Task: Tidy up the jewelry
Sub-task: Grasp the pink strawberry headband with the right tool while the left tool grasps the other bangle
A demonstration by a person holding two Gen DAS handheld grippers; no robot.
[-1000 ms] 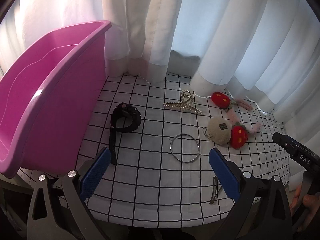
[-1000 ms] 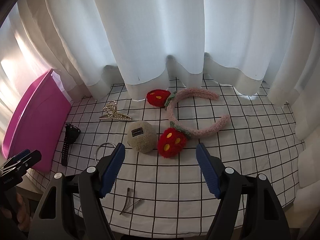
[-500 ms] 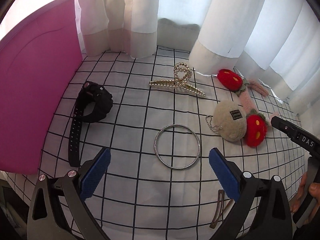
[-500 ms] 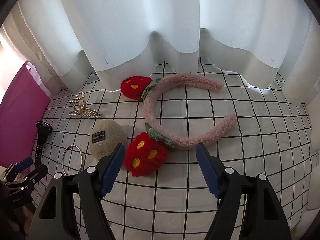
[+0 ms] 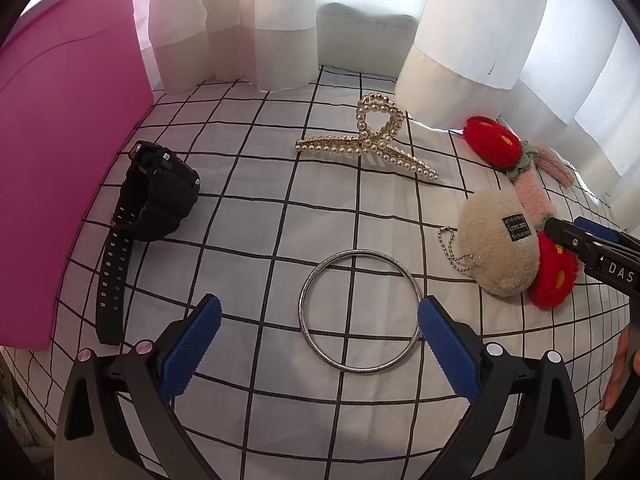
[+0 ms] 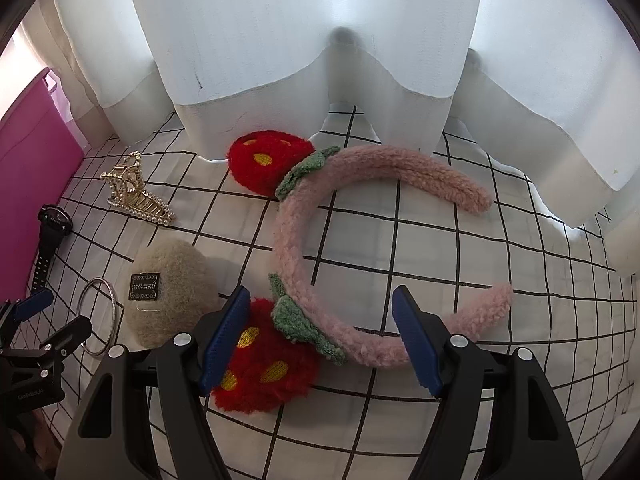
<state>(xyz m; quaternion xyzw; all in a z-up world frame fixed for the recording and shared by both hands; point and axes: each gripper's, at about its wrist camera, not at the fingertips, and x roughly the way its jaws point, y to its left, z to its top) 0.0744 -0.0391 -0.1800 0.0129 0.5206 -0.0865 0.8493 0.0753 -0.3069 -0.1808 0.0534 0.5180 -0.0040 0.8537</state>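
Grippers both tilt steeply down over the checked cloth (image 5: pixel 248 240), jaws spread and empty. Left gripper (image 5: pixel 320 332) hangs over the silver bangle (image 5: pixel 360 310), the black watch (image 5: pixel 154 200) far left of it. Right gripper (image 6: pixel 320 336) straddles the pink headband (image 6: pixel 308 240) beside its near strawberry (image 6: pixel 264 364).

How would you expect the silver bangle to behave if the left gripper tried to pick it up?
The silver bangle looks like a thin rigid metal hoop, so probably stiff and light. It lies flat on the checked cloth, likely hard to get under, and its smooth rim may slip between the pads.
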